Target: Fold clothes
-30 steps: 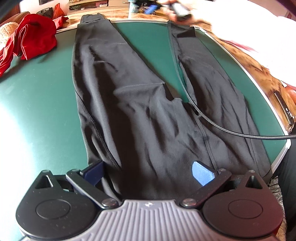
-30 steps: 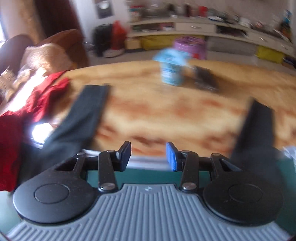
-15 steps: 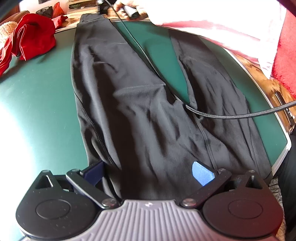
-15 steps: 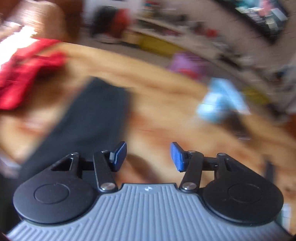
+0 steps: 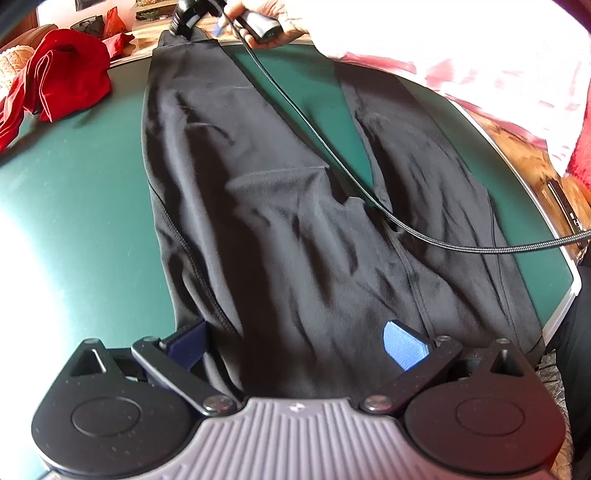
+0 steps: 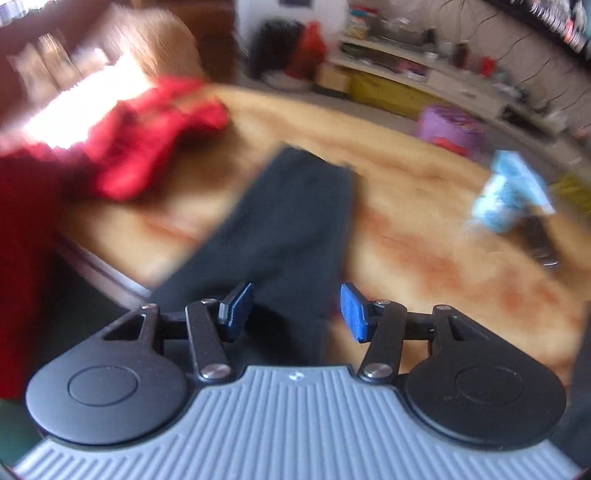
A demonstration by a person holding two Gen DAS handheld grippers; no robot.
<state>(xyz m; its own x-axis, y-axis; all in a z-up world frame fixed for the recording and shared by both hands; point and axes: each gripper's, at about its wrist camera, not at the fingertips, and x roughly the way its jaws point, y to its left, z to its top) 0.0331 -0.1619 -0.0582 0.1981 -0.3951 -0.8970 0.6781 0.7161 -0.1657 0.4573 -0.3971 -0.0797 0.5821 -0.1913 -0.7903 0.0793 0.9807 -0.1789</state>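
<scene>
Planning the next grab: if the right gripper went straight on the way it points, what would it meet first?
Most likely the cuff end of the black trousers, which lies between the opening jaws of the right gripper; motion blur leaves depth uncertain.

Trousers [image 5: 280, 221] spread on the mat [image 5: 81, 206], cable [image 5: 332, 158] across them, heaped garment [image 5: 62, 74] at far left

Left gripper [image 5: 295, 345] tilted steeply down, jaws spread wide. Right gripper [image 6: 297, 308] angled down, jaws opening, pads pressing nothing. Right hand [image 5: 271, 16] gripping handle, sleeve [image 5: 461, 51] extended.
</scene>
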